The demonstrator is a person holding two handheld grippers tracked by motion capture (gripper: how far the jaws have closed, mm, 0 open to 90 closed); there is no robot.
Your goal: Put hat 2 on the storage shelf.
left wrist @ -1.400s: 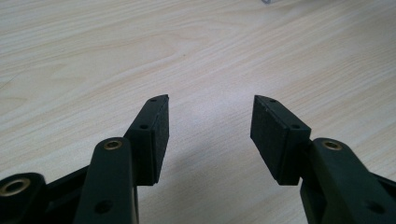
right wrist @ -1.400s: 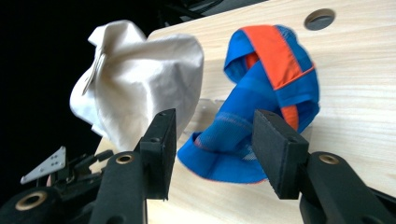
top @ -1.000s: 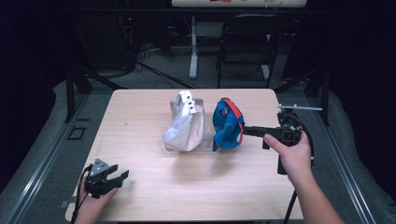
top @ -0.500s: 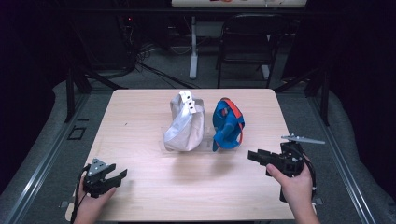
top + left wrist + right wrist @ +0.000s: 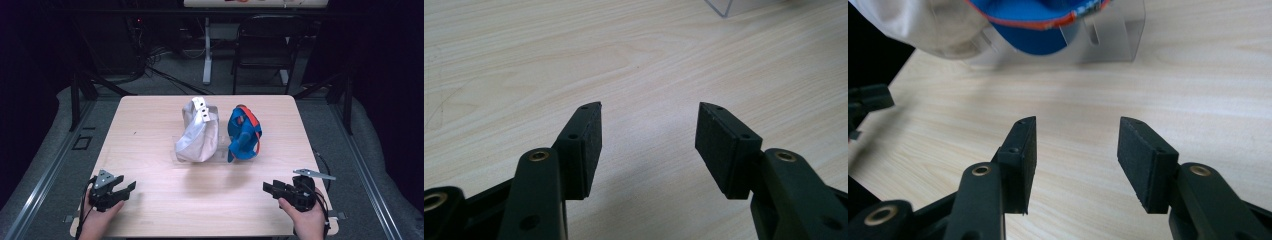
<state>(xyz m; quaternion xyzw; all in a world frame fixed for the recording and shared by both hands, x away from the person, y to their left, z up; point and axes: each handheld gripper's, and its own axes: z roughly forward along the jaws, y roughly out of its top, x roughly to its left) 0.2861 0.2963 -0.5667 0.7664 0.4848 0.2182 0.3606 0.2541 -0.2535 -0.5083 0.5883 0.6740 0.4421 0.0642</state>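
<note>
Two caps are being displayed side by side on a clear acrylic stand [image 5: 176, 150] at the middle of the light wooden table [image 5: 150, 125]: a pale grey cap [image 5: 197, 132] on the stand's left half and a blue cap with orange trim [image 5: 244, 132] on its right half. Both are judged light and soft, with fabric crowns that would crumple under a pinch; the stiffer brim is judged the best place for a hold, while the stand looks slippery and easily tipped. The left gripper [image 5: 125, 187] is being held near the table's front left corner, well short of the stand, its jaws spread wide with nothing between them. The right gripper [image 5: 267, 189] is being held near the front right corner, its jaws having just been closing a little yet gaping empty. Behind the table a folding chair [image 5: 262, 50] and cables are sitting in a dark room
</note>
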